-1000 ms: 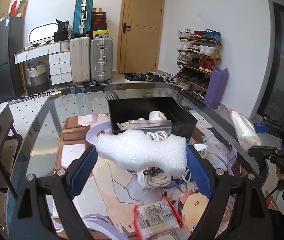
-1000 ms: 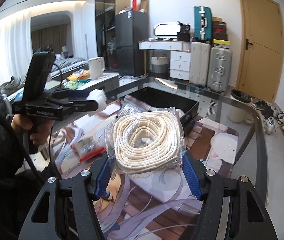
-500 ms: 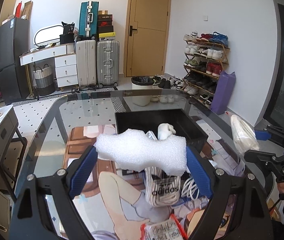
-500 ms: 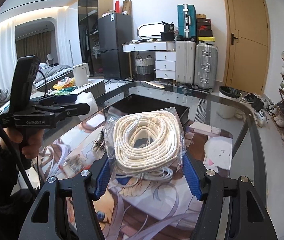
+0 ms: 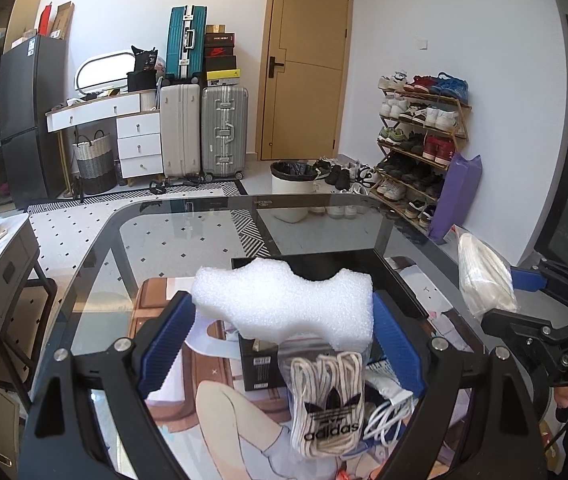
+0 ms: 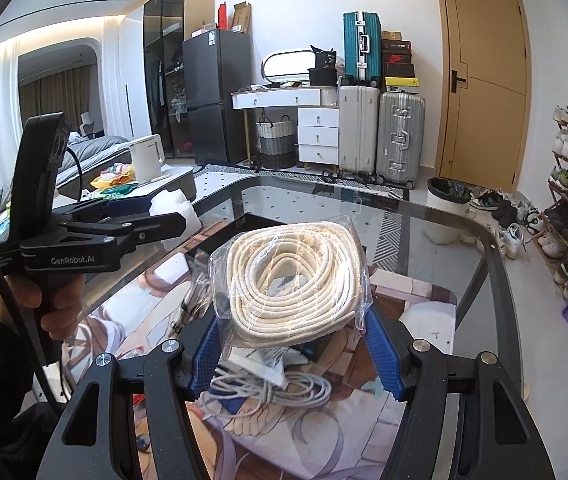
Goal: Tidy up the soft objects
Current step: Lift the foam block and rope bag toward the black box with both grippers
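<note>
My left gripper point(image 5: 284, 340) is shut on a white foam block point(image 5: 284, 304) and holds it above the table, in front of the black bin point(image 5: 400, 280). My right gripper point(image 6: 292, 350) is shut on a clear bag of coiled cream rope point(image 6: 288, 276), held above the table. That bag also shows at the right of the left wrist view point(image 5: 484, 280), and the foam block at the left of the right wrist view point(image 6: 173, 208). A pack of Adidas laces point(image 5: 330, 404) and a white cable point(image 6: 267, 394) lie on the printed mat point(image 6: 324, 440) below.
The glass table point(image 5: 187, 232) carries the mat and the bin point(image 6: 219, 240). A red-edged packet point(image 5: 342, 474) peeks in at the bottom. A white kettle point(image 6: 145, 158) stands on a side cabinet to the left. Suitcases, a shoe rack and a waste bin stand beyond the table.
Both grippers have risen and tilted up while keeping their loads. The bin and the laces pack have slid lower in both views.
</note>
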A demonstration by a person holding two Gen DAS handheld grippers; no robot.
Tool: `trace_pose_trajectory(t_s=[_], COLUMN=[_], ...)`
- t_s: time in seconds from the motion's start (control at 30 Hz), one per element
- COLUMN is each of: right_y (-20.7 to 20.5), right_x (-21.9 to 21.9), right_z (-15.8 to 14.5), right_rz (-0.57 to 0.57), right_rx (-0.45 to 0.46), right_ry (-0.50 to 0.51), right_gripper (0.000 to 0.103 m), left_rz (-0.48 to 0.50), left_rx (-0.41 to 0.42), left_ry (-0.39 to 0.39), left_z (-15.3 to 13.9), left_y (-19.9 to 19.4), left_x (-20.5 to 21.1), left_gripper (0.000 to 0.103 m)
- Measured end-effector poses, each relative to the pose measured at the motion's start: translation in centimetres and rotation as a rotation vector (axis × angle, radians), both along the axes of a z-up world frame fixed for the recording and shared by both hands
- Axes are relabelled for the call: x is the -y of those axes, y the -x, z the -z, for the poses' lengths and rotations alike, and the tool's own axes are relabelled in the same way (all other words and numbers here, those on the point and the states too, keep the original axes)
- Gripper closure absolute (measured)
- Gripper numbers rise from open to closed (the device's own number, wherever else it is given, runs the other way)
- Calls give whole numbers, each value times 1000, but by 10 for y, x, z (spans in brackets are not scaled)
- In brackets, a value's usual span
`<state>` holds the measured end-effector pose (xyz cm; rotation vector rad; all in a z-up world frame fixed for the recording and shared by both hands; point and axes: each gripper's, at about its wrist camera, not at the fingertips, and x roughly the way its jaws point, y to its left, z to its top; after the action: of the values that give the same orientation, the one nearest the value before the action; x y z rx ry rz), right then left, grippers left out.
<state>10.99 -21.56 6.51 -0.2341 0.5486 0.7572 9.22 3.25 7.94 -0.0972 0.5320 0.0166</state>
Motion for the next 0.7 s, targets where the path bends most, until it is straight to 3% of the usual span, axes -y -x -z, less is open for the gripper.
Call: trace_pose_trajectory(t_s=[0.7], right_y=[-45], right_x=[-33], right_z=[0], right_rz=[-13], right_rx=[-16], right_ry=[45], right_gripper=[37], left_rz=[-21], left_rx=[-27], left_ry=[4], left_z=[3], left_y=[-39], left_x=[-5], left_gripper=[15])
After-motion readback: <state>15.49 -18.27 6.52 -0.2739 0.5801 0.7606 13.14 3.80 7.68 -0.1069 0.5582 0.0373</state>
